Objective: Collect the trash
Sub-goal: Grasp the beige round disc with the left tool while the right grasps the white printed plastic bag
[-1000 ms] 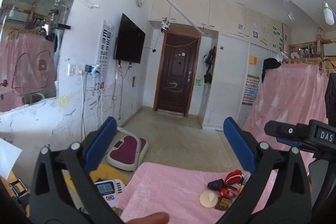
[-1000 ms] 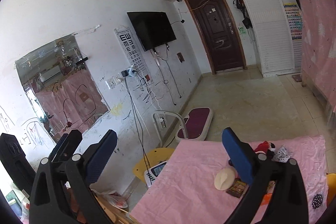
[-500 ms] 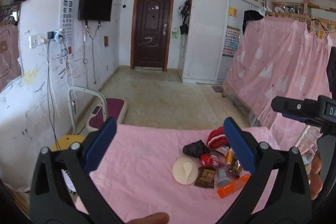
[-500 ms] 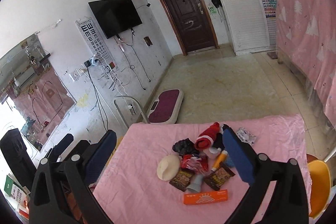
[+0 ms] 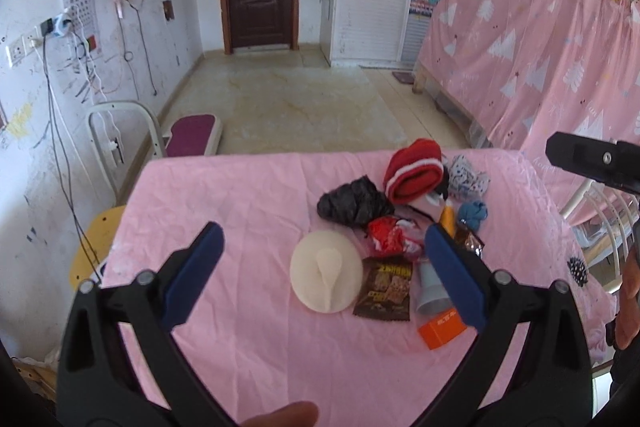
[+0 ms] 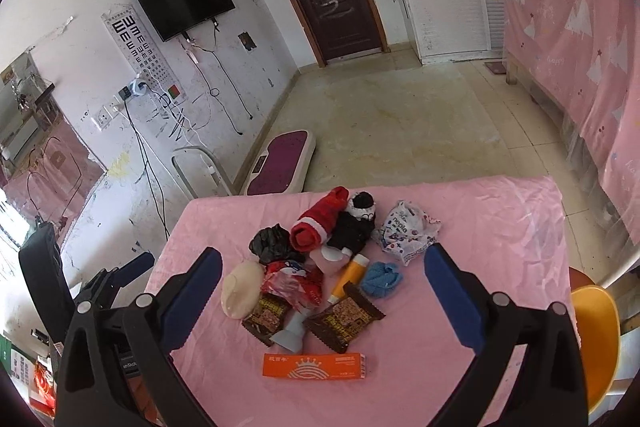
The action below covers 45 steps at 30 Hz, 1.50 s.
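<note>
A pile of trash lies on the pink-covered table [image 6: 480,227]: an orange box [image 6: 314,365], two brown snack wrappers [image 6: 344,317], a red wrapper [image 6: 294,283], a black bag [image 6: 270,241], a cream disc [image 6: 240,289], a blue crumpled piece [image 6: 380,279] and a white printed bag [image 6: 406,229]. A red sock [image 6: 318,223] and a black one lie among them. My left gripper [image 5: 324,279] is open above the cream disc [image 5: 326,275]. My right gripper [image 6: 322,301] is open above the pile. Both are empty.
A yellow chair [image 6: 594,327] stands at the table's right side. Pink curtains [image 5: 540,39] hang on the right. A purple step machine [image 6: 280,163] and a white frame stand on the floor by the left wall. The right gripper's body [image 5: 592,159] shows at the right edge.
Both cameras have tilted down from the walls and door toward the table, so the trash pile has come into full view between the fingers. Both grippers stay open.
</note>
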Motion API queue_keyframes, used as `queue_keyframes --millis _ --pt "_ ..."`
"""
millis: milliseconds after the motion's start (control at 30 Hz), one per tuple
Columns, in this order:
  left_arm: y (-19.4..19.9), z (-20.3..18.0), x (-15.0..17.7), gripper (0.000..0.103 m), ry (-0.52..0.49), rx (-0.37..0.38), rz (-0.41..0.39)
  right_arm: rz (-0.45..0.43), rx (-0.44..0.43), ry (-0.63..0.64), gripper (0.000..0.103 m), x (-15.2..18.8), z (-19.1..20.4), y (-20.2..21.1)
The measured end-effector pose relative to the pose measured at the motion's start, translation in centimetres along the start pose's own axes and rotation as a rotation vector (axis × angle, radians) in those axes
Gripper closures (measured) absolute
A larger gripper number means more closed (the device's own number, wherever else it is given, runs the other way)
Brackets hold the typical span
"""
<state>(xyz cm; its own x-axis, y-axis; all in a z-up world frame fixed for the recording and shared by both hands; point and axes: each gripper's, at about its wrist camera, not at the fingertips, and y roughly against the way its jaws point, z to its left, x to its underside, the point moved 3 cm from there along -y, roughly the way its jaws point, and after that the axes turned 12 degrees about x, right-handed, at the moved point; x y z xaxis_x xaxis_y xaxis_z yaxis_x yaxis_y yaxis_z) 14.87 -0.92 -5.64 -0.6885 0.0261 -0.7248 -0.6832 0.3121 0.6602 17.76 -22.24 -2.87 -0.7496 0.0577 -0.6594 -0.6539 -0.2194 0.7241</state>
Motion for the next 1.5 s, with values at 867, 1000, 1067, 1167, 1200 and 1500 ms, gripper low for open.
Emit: queue_keyframes --millis 867,1000,1067,1167,1200,1500 --pt "-7.1 1.6 1.4 0.044 0.086 0.059 0.239 0.193 0.058 -0.061 0.012 -0.6 -3.5 -9.2" --pt "-7.8 2.0 1.4 0.050 0.095 0.056 0.254 0.217 0.076 -0.068 0.012 -0.7 -3.9 -10.8" --pt "-7.9 2.1 1.2 0.055 0.096 0.053 0.256 0.227 0.083 -0.076 0.012 -0.8 -4.1 -11.5" --pt "-8.1 2.2 1.0 0.061 0.090 0.044 0.260 0.233 0.093 -0.086 0.012 -0.8 -4.4 -12.3" --pt "-8.2 2.2 0.9 0.062 0.089 0.042 0.262 0.237 0.094 -0.089 0.012 -0.7 -4.5 -12.6" --pt "-8.0 3.1 0.5 0.075 0.109 0.040 0.272 0.277 0.099 -0.086 0.067 -0.6 -4.7 -13.6"
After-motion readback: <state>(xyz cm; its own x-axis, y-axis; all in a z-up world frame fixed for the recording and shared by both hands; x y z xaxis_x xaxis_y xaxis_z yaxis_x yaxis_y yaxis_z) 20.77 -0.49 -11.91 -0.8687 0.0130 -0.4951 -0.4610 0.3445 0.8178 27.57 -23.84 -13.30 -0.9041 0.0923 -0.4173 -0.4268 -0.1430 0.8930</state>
